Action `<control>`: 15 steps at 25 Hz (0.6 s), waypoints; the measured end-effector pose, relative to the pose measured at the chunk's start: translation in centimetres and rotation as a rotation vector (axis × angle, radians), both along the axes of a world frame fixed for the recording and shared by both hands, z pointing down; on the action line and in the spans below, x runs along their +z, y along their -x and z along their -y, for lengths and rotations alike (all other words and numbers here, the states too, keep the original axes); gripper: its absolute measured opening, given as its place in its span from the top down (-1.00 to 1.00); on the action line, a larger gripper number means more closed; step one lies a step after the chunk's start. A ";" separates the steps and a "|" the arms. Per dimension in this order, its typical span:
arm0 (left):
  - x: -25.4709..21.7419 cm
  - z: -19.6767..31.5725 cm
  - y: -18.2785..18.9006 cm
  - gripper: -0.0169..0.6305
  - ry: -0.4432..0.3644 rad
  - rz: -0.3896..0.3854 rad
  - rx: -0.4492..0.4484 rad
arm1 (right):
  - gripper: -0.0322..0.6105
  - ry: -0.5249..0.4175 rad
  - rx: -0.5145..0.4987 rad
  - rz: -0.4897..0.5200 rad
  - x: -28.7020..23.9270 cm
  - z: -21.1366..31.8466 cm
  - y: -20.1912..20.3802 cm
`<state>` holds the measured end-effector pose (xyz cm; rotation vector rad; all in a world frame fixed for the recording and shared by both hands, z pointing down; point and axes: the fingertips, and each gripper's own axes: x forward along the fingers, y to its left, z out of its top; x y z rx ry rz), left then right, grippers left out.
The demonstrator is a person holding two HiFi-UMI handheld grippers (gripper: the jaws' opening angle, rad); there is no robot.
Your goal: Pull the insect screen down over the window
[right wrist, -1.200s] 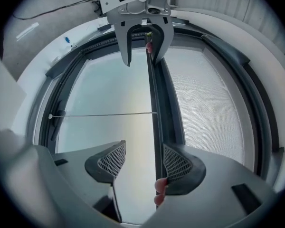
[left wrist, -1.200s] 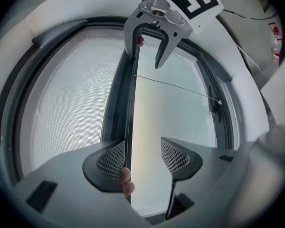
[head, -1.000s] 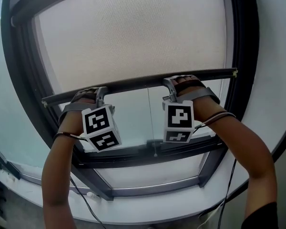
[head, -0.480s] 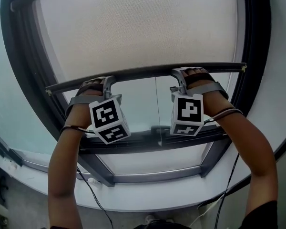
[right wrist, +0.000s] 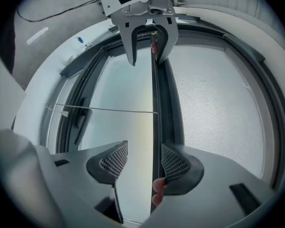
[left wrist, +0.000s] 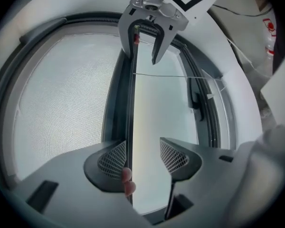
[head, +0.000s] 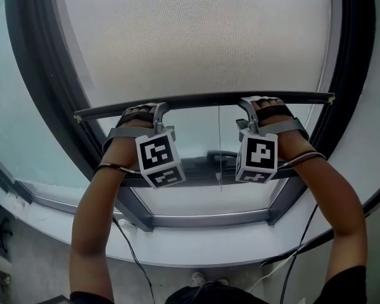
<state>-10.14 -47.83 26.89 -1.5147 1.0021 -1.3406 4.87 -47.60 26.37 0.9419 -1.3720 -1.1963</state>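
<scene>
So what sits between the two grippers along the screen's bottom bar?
Just bare bar between the left gripper and right gripper, with a thin cord hanging from it near the middle; the head view shows it.

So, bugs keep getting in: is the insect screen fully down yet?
Partly down: the insect screen ends at its bottom bar, with bare glass showing between that and the window frame below.

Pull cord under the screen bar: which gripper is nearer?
Right. The right gripper is on the bar just right of the cord; the left gripper sits farther off to its left.
</scene>
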 end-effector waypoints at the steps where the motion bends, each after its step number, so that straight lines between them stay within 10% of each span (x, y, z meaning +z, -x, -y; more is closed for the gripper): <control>1: 0.2 -0.1 0.0 0.25 0.001 -0.001 -0.001 | 0.20 -0.003 0.001 0.006 0.2 -0.1 0.0; 15: 6.6 -0.2 -0.2 0.25 0.085 -0.016 -0.009 | 0.20 0.061 -0.028 0.052 6.0 -0.4 0.7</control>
